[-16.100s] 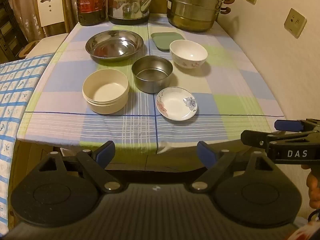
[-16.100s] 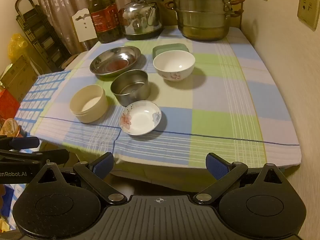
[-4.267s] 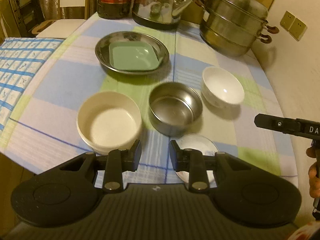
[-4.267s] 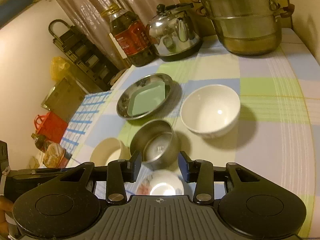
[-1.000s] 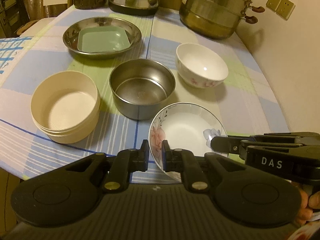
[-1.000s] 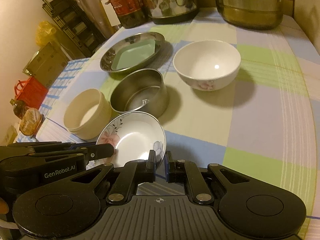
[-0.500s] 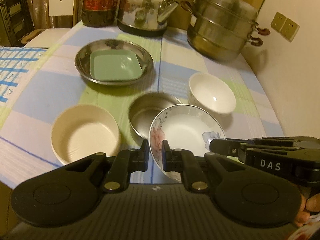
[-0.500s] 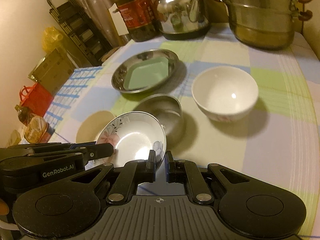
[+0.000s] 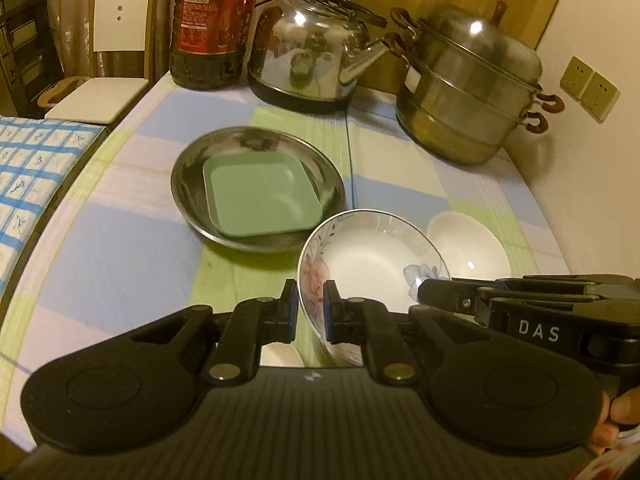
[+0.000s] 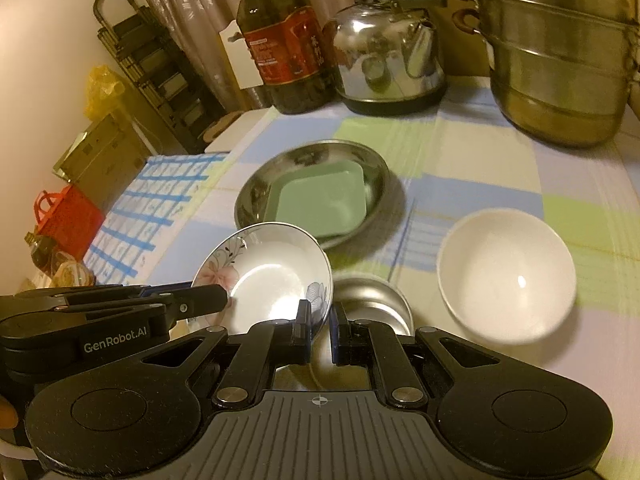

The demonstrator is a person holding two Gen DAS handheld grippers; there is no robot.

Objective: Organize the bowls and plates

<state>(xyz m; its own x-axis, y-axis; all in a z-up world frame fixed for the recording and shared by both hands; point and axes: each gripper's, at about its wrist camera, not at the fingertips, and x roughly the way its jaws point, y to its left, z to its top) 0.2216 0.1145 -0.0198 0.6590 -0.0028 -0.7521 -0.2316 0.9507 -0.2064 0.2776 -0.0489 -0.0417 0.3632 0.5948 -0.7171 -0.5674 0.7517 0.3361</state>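
Floral plate [image 9: 372, 264] up in the air, clear of the surface [image 9: 120, 260], hanging above its near middle and tilted a bit. Pinched on two sides: left hand-held gripper [image 9: 311, 304] pressed together on the rim by the pink flower, right hand-held gripper [image 10: 320, 320] clamped on the rim by the blue flower. Probably two grips because a shallow, slick rim like that wobbles in just one, so steadier carried this way.

Looks headed for the stack just beyond it: steel plate [image 9: 188, 196] toward the far left of the surface, with the green square plate [image 9: 260, 200] already nested inside. Biggest at the bottom, smaller on top, so presumably the floral one next. Just a guess though.

White bowl [image 10: 506, 272] sitting alone toward the right edge, steel bowl [image 10: 372, 300] right below the held plate at the near edge, half hidden by the right-hand jaws. Bowls not nested yet.

Along the far edge, out of the way: oil bottle [image 9: 212, 20], kettle [image 9: 312, 48], steamer pot [image 9: 468, 92] in the far right corner.

Count: three plates (floral, steel, green), two bowls clearly in view (white, steel), two grippers, one each of bottle, kettle and steamer. Pale sliver under the left jaws, can't tell what.
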